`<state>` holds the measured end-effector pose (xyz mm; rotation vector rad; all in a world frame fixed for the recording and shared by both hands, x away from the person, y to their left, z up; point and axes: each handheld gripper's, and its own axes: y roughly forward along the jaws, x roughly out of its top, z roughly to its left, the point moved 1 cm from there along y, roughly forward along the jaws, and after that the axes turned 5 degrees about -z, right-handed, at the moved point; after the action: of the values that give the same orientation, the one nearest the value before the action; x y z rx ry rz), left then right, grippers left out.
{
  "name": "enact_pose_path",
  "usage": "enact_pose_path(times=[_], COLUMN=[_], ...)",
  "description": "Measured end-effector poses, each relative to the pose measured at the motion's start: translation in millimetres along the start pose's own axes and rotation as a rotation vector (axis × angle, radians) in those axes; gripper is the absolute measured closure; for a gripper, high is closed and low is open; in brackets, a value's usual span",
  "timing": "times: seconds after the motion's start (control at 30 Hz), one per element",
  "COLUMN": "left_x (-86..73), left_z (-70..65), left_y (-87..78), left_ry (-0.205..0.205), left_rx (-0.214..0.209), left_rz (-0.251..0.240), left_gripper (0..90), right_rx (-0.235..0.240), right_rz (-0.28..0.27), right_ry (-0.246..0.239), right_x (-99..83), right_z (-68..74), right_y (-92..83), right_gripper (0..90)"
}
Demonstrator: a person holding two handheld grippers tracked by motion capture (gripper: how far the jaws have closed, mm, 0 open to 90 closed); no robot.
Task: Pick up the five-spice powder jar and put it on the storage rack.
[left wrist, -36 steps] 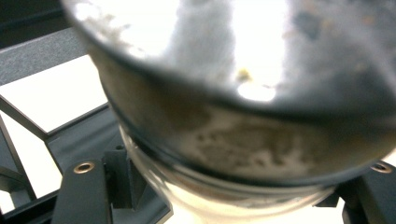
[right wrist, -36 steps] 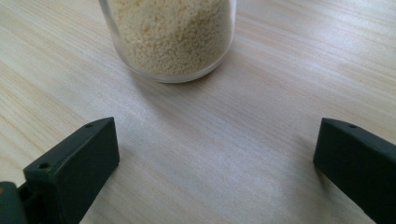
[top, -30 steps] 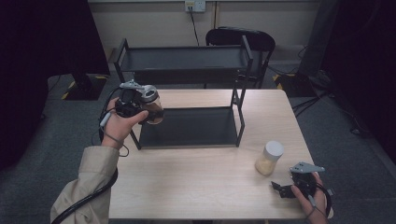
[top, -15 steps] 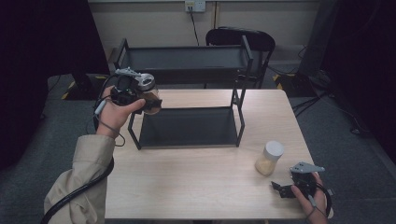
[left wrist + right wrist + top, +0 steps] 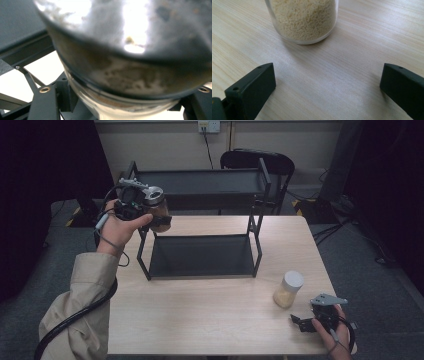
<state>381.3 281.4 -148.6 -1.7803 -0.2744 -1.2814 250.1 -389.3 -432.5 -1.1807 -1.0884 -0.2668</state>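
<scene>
A wooden table [image 5: 200, 315] carried a black two-tier rack [image 5: 200, 220]. The left gripper [image 5: 142, 210] clamped a brown-filled jar [image 5: 157, 207] beside the rack's upper left corner. The right gripper [image 5: 306, 324] rested wide apart near a grain jar [image 5: 288, 290].

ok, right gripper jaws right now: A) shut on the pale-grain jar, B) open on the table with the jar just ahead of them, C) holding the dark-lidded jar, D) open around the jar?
B: in the right gripper view the right gripper has its jaws wide apart over bare table, the pale-grain jar standing ahead of them, untouched.
</scene>
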Motion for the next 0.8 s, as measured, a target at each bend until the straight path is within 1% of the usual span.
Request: enact_pose_path(times=[0.1,0.47,0.57,0.8], left_x=[4.5,19.5,26.4,44.8], left_z=[-0.4,0.4,-0.3,0.9], left_y=[-2.2,-9.2,-11.3,-11.7], left_ry=[0.007,-0.001,0.001,0.012], left_rx=[0.004,0.011,0.020,0.026], left_rz=[0.002,-0.008,-0.009,0.000], left_gripper=[29.9,29.9,29.9,29.9], right_rx=[0.000,-0.002,-0.002,-0.002], right_rz=[0.000,0.000,0.000,0.000], right_ry=[0.000,0.002,0.002,0.002], right_x=[0.0,0.0,0.0,0.0], right_z=[0.0,0.4,0.4,0.4], right_y=[0.0,-0.1,-0.1,-0.1], right_gripper=[0.0,0.0,0.0,0.0])
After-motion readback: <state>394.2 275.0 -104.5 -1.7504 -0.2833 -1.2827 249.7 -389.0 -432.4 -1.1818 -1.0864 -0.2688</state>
